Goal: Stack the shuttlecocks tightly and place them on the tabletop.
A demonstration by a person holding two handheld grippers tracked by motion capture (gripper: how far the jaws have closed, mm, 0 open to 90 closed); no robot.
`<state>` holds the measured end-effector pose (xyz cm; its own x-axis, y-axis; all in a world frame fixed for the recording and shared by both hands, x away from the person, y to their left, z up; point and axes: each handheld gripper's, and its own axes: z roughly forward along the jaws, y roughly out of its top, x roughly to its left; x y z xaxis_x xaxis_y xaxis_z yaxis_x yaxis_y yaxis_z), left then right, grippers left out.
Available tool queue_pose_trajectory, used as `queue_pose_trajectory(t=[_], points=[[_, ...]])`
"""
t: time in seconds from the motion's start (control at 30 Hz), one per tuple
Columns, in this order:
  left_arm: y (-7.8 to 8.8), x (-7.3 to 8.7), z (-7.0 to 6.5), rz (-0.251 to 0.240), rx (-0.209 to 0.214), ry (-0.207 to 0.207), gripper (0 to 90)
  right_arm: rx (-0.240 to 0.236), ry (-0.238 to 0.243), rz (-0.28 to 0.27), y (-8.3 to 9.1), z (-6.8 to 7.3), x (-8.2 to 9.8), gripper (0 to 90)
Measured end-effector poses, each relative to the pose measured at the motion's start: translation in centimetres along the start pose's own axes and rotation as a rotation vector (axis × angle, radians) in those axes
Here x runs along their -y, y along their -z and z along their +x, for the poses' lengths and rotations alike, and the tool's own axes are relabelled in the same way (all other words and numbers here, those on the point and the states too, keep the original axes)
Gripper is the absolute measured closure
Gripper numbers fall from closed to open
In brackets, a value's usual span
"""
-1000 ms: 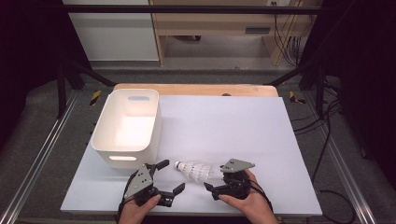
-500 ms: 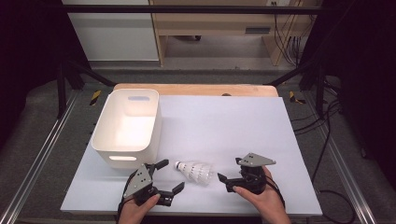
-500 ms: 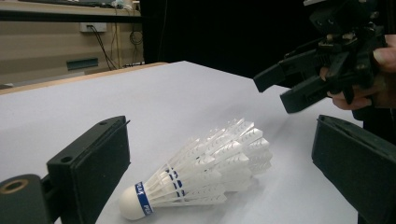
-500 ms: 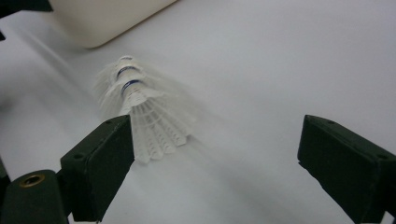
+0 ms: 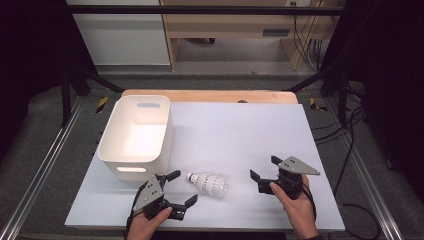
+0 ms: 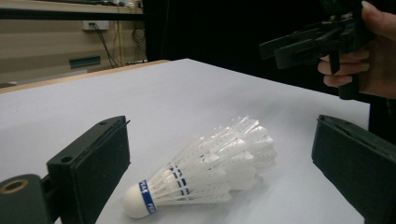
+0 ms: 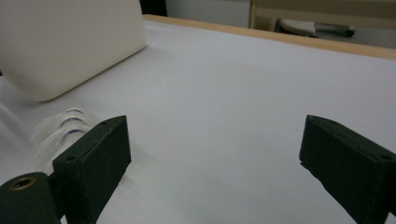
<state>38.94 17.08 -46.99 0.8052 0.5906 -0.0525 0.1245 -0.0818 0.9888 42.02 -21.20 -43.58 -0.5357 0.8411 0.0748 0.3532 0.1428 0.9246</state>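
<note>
A white feathered shuttlecock [image 5: 210,183] with a blue band lies on its side on the white tabletop [image 5: 240,130] near the front edge, cork pointing left. My left gripper [image 5: 184,187] is just to its left, open. In the left gripper view the shuttlecock [image 6: 205,172] lies on the table between the two spread jaws, untouched. My right gripper [image 5: 263,167] is held open to the right of the shuttlecock, a short gap away, with nothing between its jaws. In the right gripper view the shuttlecock [image 7: 60,128] is a blur behind the left jaw.
A white plastic bin [image 5: 135,132] stands at the left of the table, just behind the left gripper, and appears as the bin [image 7: 65,42] in the right gripper view. A wooden strip [image 5: 210,96] runs along the table's far edge. Cables lie on the floor to the right.
The right gripper has moved right and slightly back, away from the shuttlecock. The left gripper and the shuttlecock have stayed put.
</note>
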Motion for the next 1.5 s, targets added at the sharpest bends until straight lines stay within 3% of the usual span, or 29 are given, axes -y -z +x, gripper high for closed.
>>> queue_pose_trajectory(t=[0.07, 0.17, 0.33, 0.53, 0.73, 0.97, 1.07, 1.3, 1.5], points=[[0.0, 0.0, 0.1, -0.012, -0.003, 0.014, 4.2, 0.007, 0.003, -0.015, 0.2, -0.6, 0.1, 7.2], [-0.1, 0.0, 0.0, 0.011, -0.006, -0.017, 4.1, 0.014, -0.015, -0.036, 0.4, -1.5, 0.3, 7.3], [-0.2, -0.1, -0.1, 0.024, -0.001, -0.017, 4.2, 0.041, 0.013, -0.049, 0.6, -2.3, 0.8, 8.7], [-0.9, -0.7, -0.7, 0.092, 0.031, -0.061, 4.2, 0.071, 0.044, -0.121, 1.3, -2.9, 1.4, 6.5], [-1.8, -2.0, -0.8, 0.172, 0.071, -0.116, 4.1, 0.122, 0.088, -0.148, 1.3, -2.9, 2.4, 6.0], [-3.0, -3.8, -0.4, 0.264, 0.101, -0.142, 4.1, 0.135, 0.118, -0.141, 0.9, -2.6, 2.8, 5.6], [-3.7, -4.6, -0.4, 0.329, 0.121, -0.186, 4.1, 0.134, 0.128, -0.136, 0.9, -2.4, 2.8, 5.5], [-4.7, -5.9, -0.8, 0.376, 0.144, -0.236, 4.1, 0.137, 0.12, -0.147, 0.9, -2.6, 2.7, 5.4], [-5.3, -5.9, -0.6, 0.411, 0.15, -0.248, 4.1, 0.145, 0.113, -0.137, 1.0, -2.8, 2.7, 5.6]])
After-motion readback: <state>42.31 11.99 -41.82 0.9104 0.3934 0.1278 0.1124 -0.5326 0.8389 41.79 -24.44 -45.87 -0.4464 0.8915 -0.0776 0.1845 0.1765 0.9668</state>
